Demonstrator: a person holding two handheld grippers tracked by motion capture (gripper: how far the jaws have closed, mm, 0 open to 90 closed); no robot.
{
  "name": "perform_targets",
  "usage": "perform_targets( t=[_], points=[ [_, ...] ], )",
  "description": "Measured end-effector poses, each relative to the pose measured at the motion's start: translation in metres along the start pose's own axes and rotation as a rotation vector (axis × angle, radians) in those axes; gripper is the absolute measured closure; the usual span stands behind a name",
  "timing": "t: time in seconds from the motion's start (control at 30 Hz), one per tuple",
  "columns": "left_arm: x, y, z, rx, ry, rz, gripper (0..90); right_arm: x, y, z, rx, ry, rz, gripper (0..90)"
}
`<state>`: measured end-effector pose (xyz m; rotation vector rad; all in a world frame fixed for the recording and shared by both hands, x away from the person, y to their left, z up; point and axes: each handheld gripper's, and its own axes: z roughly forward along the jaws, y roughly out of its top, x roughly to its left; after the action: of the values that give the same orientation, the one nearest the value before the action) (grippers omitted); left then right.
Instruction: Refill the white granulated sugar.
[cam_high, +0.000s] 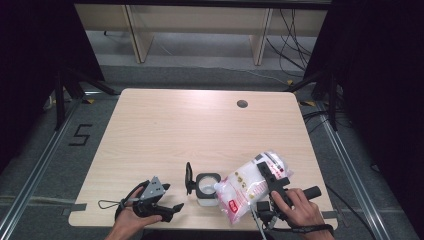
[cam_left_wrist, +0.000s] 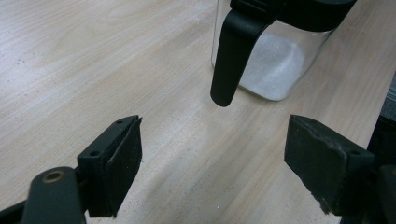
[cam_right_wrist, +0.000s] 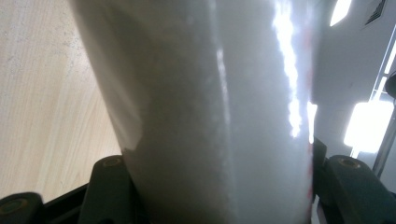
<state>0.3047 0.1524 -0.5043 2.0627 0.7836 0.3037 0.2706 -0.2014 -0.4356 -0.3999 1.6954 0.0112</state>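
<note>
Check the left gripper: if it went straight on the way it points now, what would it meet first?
Probably the jar's black handle. In the left gripper view, the open left gripper faces it across bare table, with the glass jar of white grains just behind. Depth is unclear, so the jaws might pass beneath the handle's tip.

One bag (cam_high: 250, 187), one jar (cam_high: 206, 188), two grippers, one table (cam_high: 165, 130).

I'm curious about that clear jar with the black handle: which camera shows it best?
The high view shows the whole jar, lid open beside the tilted bag. The left gripper view shows its handle and lower body close up.
</note>
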Motion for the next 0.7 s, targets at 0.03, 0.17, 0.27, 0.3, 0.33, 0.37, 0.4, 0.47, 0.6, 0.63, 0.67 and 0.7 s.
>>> perform_targets(
  t=[0.03, 0.17, 0.27, 0.3, 0.33, 0.37, 0.4, 0.47, 0.6, 0.63, 0.67, 0.7],
  points=[
    [0.0000, 0.0000, 0.0000, 0.000, 0.000, 0.000, 18.7, 0.0010, 0.0008, -0.0019, 0.022, 0.010, 0.026, 43.2],
    [0.0006, 0.0001, -0.0004, 0.008, 0.002, 0.008, 18.7, -0.0019, 0.0015, -0.0019, 0.003, -0.011, -0.003, 43.2],
    [0.0001, 0.0003, -0.0003, 0.003, -0.003, 0.001, 18.7, -0.0011, 0.0021, -0.0018, 0.015, -0.010, -0.020, 43.2],
    [0.0001, 0.0003, -0.0003, 0.003, -0.003, 0.001, 18.7, -0.0011, 0.0021, -0.0018, 0.015, -0.010, -0.020, 43.2],
    [0.0023, 0.0005, -0.0016, 0.023, 0.004, 0.019, 18.7, -0.0016, 0.0015, -0.0016, 0.013, -0.006, -0.017, 43.2],
    [0.0023, 0.0005, -0.0016, 0.023, 0.004, 0.019, 18.7, -0.0016, 0.0015, -0.0016, 0.013, -0.006, -0.017, 43.2],
    [0.0005, 0.0002, -0.0008, 0.002, 0.001, -0.007, 18.7, -0.0013, 0.0018, -0.0015, 0.013, -0.013, -0.020, 43.2],
    [0.0012, 0.0003, -0.0006, -0.001, -0.002, 0.003, 18.7, -0.0028, 0.0019, -0.0009, 0.012, -0.007, -0.048, 43.2],
    [0.0002, 0.0003, -0.0004, 0.004, -0.005, -0.006, 18.7, -0.0015, 0.0025, -0.0007, 0.009, -0.003, -0.047, 43.2],
    [0.0002, 0.0003, -0.0004, 0.004, -0.005, -0.006, 18.7, -0.0015, 0.0025, -0.0007, 0.009, -0.003, -0.047, 43.2],
    [0.0028, 0.0002, -0.0015, 0.028, 0.006, 0.022, 18.7, -0.0003, 0.0027, -0.0009, 0.006, -0.006, -0.016, 43.2],
    [0.0028, 0.0002, -0.0015, 0.028, 0.006, 0.022, 18.7, -0.0003, 0.0027, -0.0009, 0.006, -0.006, -0.016, 43.2]
  ],
)
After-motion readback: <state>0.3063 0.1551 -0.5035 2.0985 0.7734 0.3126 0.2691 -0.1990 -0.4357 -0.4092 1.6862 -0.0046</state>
